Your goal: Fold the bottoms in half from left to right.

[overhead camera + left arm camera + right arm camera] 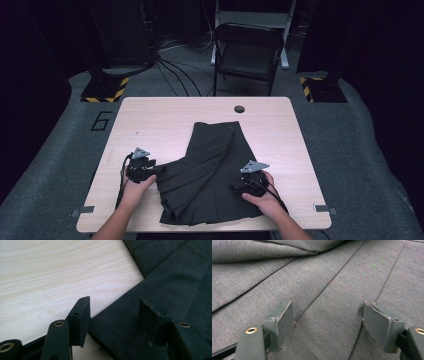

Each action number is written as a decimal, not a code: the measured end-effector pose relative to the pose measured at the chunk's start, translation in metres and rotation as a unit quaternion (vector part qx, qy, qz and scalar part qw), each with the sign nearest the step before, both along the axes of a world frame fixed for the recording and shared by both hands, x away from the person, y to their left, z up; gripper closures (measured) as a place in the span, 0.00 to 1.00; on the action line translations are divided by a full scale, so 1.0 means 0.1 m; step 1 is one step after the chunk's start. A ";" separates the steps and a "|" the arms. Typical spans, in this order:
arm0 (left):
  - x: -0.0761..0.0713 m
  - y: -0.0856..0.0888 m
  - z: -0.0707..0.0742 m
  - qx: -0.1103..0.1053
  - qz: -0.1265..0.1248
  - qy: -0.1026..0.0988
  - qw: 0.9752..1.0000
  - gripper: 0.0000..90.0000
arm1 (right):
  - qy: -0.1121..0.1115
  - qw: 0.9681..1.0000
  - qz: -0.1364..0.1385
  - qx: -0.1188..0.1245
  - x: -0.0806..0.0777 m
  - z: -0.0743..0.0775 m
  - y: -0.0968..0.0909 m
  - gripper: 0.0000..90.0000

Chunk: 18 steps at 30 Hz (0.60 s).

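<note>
Holding both claws spread over the dark pleated skirt (pixel 210 170) on the worktop (pixel 150 120), you look set to fold it — your left claw (pixel 113 315) straddles its hem edge, pinching nothing, while your right claw (pixel 328 322) hovers wide over the pleats.

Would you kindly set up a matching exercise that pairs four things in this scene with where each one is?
Things:
1. left gripper
2. right gripper
3. folding chair
4. round hole

Places:
A. on the floor beyond the table's far edge
B. at the skirt's left edge, jaws apart astride the hem
C. in the table top near its far edge
D. over the pleats at the skirt's right side, jaws apart

The dark pleated skirt lies on the table.

Pairs: 1-B, 2-D, 3-A, 4-C
</note>
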<state>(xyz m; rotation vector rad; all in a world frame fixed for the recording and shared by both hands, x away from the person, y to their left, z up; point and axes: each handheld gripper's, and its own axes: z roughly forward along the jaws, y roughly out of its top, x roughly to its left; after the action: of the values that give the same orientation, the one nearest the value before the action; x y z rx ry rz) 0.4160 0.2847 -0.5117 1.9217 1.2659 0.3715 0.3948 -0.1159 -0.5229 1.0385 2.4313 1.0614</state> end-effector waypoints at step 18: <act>-0.09 0.00 -0.07 0.019 -0.056 -0.008 0.998 0.36 | 0.000 1.000 0.001 0.001 0.00 -0.01 -0.01 0.28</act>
<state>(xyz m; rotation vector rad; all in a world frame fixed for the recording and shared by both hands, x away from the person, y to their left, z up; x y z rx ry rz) 0.4068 0.2846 -0.5190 2.0084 1.1424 0.3534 0.3946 -0.1167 -0.5234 1.0363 2.4327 1.0646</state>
